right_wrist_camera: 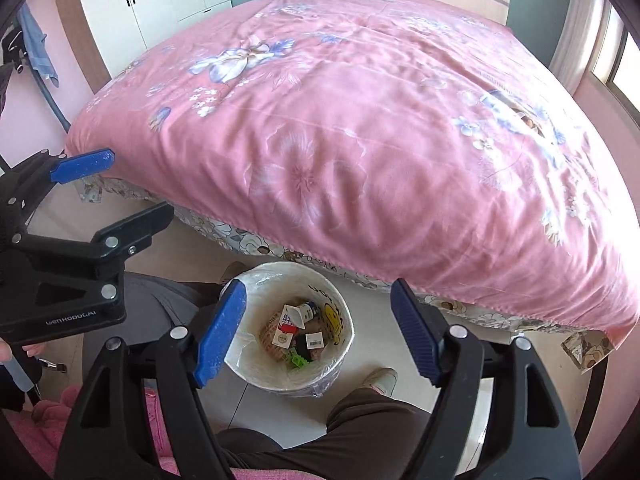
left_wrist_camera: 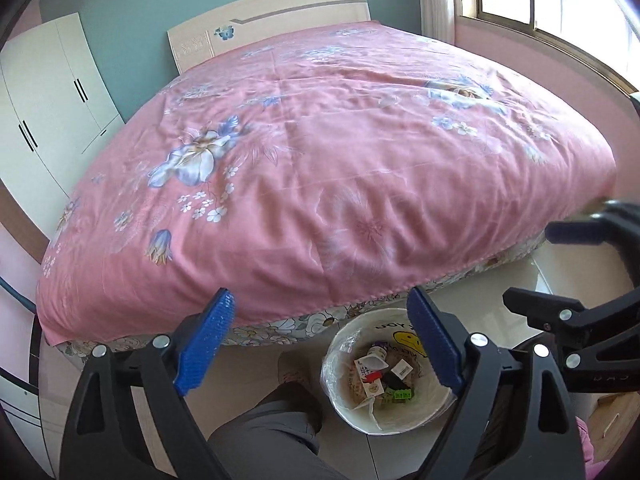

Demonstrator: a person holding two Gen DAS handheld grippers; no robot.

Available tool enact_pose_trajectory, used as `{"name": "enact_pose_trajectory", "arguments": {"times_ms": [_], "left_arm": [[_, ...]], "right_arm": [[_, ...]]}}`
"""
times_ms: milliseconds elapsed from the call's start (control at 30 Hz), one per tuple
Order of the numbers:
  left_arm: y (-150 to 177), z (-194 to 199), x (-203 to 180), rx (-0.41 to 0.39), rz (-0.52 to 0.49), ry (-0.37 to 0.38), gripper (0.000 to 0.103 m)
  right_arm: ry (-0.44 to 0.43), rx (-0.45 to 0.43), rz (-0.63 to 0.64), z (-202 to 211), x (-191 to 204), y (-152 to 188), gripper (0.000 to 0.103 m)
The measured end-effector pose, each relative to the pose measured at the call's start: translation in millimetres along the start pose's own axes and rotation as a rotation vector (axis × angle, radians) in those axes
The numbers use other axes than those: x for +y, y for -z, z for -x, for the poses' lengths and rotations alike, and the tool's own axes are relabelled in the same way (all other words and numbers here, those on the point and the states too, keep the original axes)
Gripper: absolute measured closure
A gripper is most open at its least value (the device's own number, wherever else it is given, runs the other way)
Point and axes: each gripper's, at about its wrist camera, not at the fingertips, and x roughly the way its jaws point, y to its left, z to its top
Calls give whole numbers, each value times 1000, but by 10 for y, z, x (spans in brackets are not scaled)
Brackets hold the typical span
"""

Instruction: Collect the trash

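Right hand-held gripper (right_wrist_camera: 320, 332) gapes empty — bin (right_wrist_camera: 342, 354) holds cartons (right_wrist_camera: 289, 325).

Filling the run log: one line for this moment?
left claw open | right claw open | bin holds trash | bed bare

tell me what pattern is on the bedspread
Pink with blue and white flowers on the bedspread, clearest in the left wrist view.

One trash bin (right_wrist_camera: 344, 344) stands beside the one bed (right_wrist_camera: 360, 120); two hand-held grippers, left hand-held gripper (left_wrist_camera: 320, 344) and right hand-held gripper (right_wrist_camera: 320, 332), above it; one wardrobe (left_wrist_camera: 44, 112) beyond the bed.
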Motion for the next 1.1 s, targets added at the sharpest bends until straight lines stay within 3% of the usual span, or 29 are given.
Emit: {"name": "enact_pose_trajectory", "arguments": {"times_ms": [100, 267, 467, 1100], "left_arm": [[19, 238, 9, -35, -3, 13, 12], [89, 625, -1, -94, -30, 15, 11], [227, 959, 18, -135, -12, 23, 9], [422, 1202, -12, -161, 8, -1, 8]], "right_arm": [[-4, -25, -9, 199, 51, 72, 29], [76, -118, 36, 577, 236, 199, 26], [111, -180, -2, 870, 320, 381, 25], [233, -316, -159, 1312, 245, 749, 25]]}}
